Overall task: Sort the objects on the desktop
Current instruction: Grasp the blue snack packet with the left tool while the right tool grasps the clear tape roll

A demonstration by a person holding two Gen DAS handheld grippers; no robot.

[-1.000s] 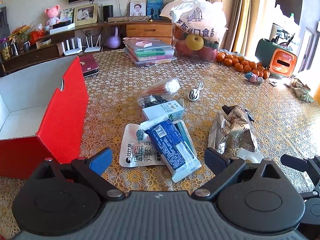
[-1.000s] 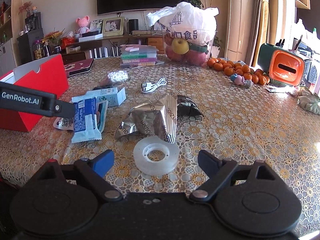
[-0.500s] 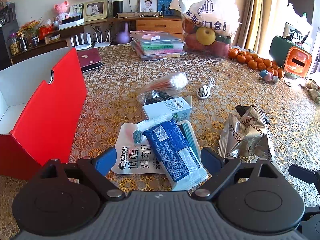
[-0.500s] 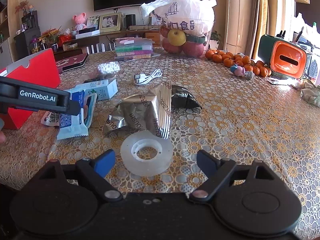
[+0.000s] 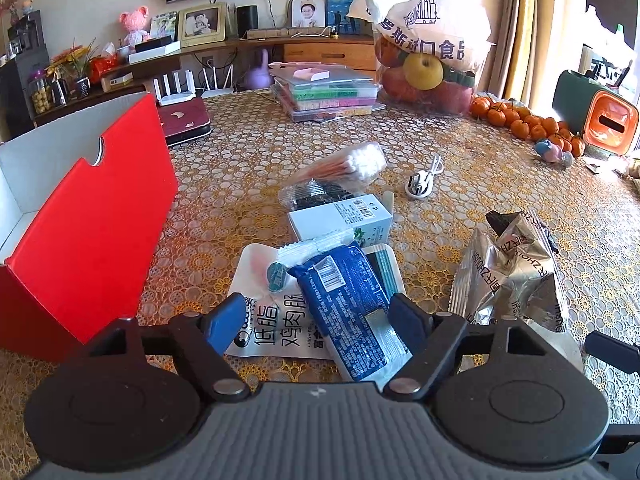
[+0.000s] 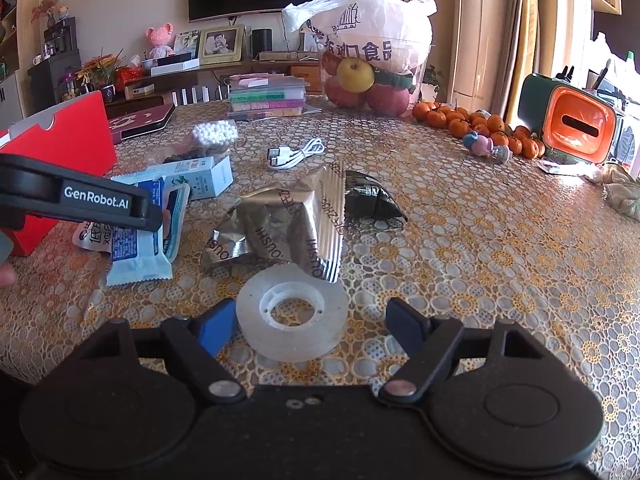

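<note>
My left gripper [image 5: 318, 322] is open and straddles a blue snack packet [image 5: 346, 304] that lies on a white pouch [image 5: 276, 320]. Behind them sit a white carton [image 5: 340, 222], a cotton swab pack [image 5: 352, 162] and a white cable [image 5: 424, 178]. A crumpled silver wrapper [image 5: 512, 276] lies to the right. An open red box [image 5: 80, 216] stands at the left. My right gripper [image 6: 308, 326] is open around a clear tape roll [image 6: 292, 312] flat on the table; the silver wrapper [image 6: 280, 226] is just beyond. The left gripper's arm [image 6: 80, 200] crosses that view's left side.
At the back stand a stack of books [image 5: 324, 94], a bag of fruit [image 5: 424, 52] and several tangerines [image 5: 524, 124]. A green and orange container [image 5: 596, 120] sits far right. A dark red case [image 5: 184, 120] lies behind the red box. The patterned tablecloth [image 6: 480, 240] stretches right.
Both grippers have moved forward and lower. The blue packet now lies between the left fingers, and the tape roll sits between the right fingers. Nothing has been lifted.
</note>
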